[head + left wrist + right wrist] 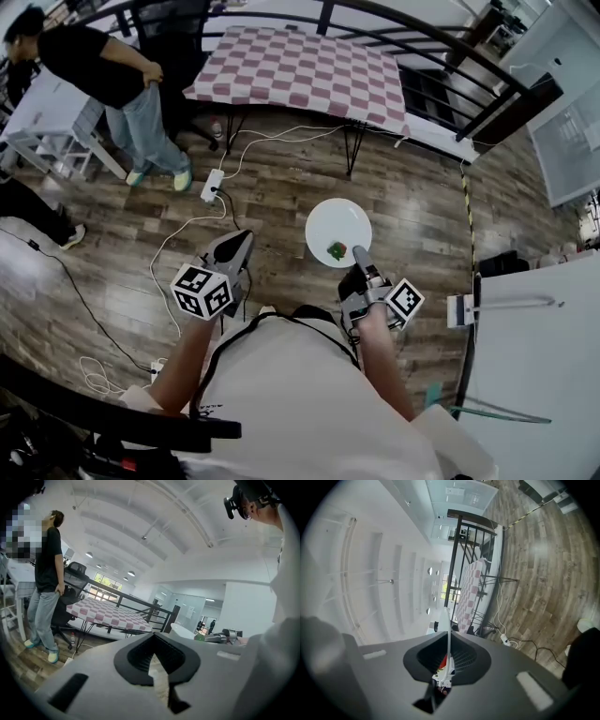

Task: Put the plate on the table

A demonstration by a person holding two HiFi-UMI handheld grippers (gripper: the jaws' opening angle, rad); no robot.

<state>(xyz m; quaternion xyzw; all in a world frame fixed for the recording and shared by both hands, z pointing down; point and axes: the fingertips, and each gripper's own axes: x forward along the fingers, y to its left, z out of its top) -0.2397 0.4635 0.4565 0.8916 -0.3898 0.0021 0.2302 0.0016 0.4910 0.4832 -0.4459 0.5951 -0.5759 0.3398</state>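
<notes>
One view, head view, shows plate [338,232] fully round.

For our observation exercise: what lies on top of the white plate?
On the plate lies one small green-and-red item, near the rim that the right gripper clamps. What it is stays unclear, and the plate hides the floor directly beneath it.

the green and red thing [337,249] on the plate [330,223] is too small to name, the right gripper view shows that plate only edge-on, and the white desk [539,375] runs off the head view's right edge.
</notes>
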